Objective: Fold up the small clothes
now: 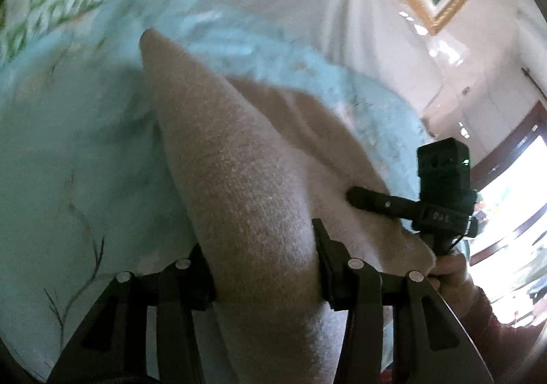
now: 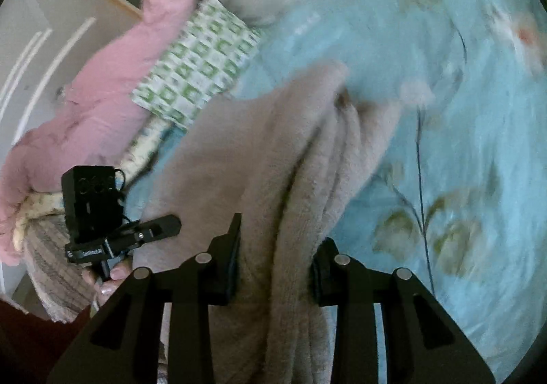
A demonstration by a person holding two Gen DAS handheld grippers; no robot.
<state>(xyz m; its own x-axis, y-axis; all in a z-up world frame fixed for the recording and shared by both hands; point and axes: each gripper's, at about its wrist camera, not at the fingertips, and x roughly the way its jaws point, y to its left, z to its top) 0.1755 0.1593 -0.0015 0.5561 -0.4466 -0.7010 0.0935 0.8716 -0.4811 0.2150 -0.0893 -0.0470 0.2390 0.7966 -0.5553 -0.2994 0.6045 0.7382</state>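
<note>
Left claw (image 1: 263, 261) pinches a bunched edge of the beige fleece garment (image 1: 239, 158); right claw (image 2: 275, 264) clamps another gathered edge of it (image 2: 266, 158). Garment is lifted between them over the bed (image 2: 427, 83) — draped, bunched, not flat. My read: fold barely started; still needs laying out, folding, squaring. Around: green-patterned pillow (image 2: 201, 66) at 10 o'clock, pink blanket (image 2: 112, 83) beyond at 9. Frames blurred — nothing obviously blocks the bed centre.
</note>
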